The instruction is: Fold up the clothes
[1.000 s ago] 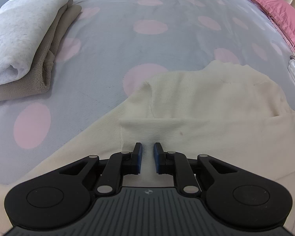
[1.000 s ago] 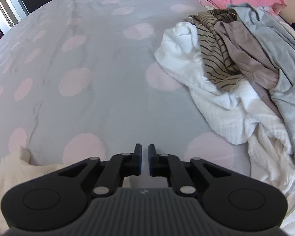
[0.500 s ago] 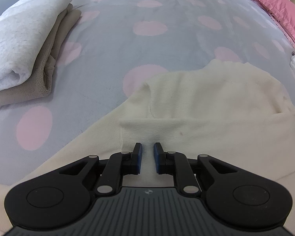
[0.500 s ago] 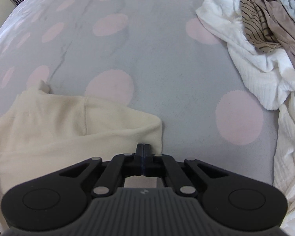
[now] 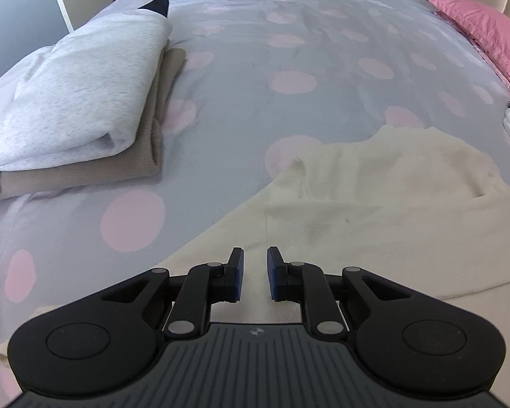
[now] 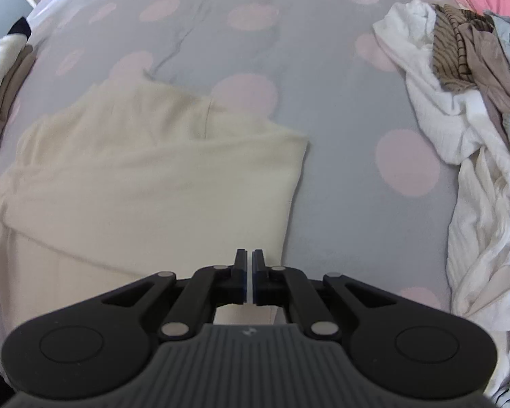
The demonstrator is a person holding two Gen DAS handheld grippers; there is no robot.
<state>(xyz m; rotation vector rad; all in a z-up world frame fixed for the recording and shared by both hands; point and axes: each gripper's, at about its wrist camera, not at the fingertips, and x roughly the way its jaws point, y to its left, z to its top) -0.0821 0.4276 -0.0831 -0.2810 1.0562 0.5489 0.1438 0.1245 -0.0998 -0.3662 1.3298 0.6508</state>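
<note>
A cream knit garment (image 5: pixel 391 221) lies flat on the grey bedspread with pink dots (image 5: pixel 289 119), one part folded across it. My left gripper (image 5: pixel 255 272) hovers over its near left part. A small gap shows between the blue pads and nothing is in it. In the right wrist view the same cream garment (image 6: pixel 136 170) fills the left half. My right gripper (image 6: pixel 249 272) is shut, pointing down at the garment's right edge. I see no cloth gathered or lifted between its fingers.
A folded light grey sweatshirt (image 5: pixel 78 95) sits on a folded beige piece (image 5: pixel 159 119) at the left. A heap of unfolded clothes (image 6: pixel 465 102), white, striped, taupe and pale blue, lies at the right. A pink pillow (image 5: pixel 486 27) is at the far right.
The left gripper has drawn back and up from the folded part, its gap unchanged. The right gripper has swung from bare bedspread to the cream garment's right edge and closed its small gap.
</note>
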